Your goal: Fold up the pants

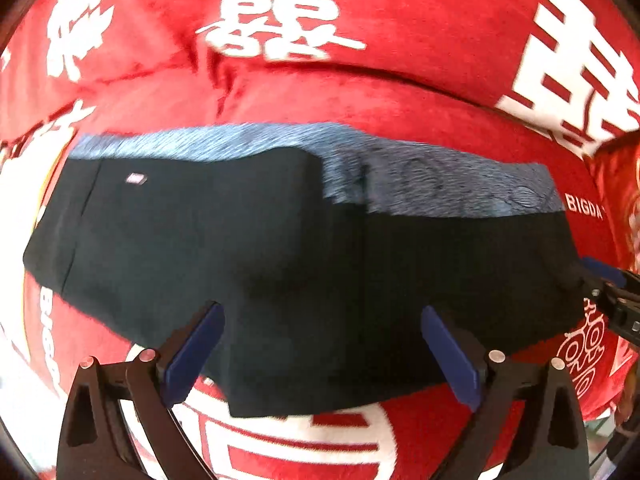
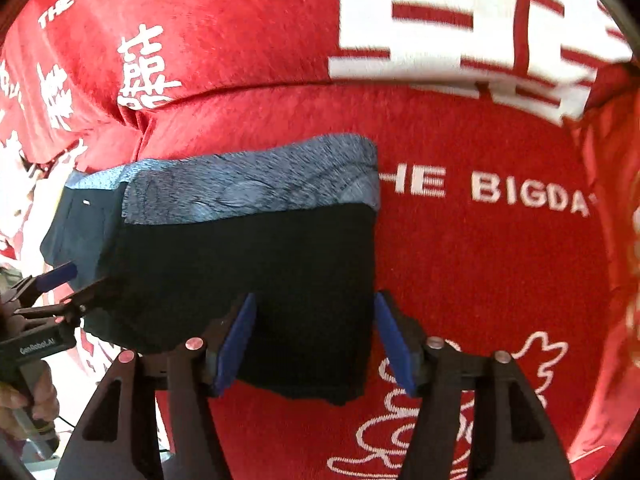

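We see folded pants (image 1: 280, 248) flat on red blanket (image 1: 400, 92) | left gripper (image 1: 320, 356) wide, empty, above near edge | right gripper (image 2: 316, 344) parted, empty, over right end

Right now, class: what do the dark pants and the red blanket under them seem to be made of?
Pants: apparently smooth matte woven or knit cloth, with a blue-grey fuzzy, fleece-like lining showing along the far edge. Red blanket: looks like plush fleece, soft nap, printed white characters.
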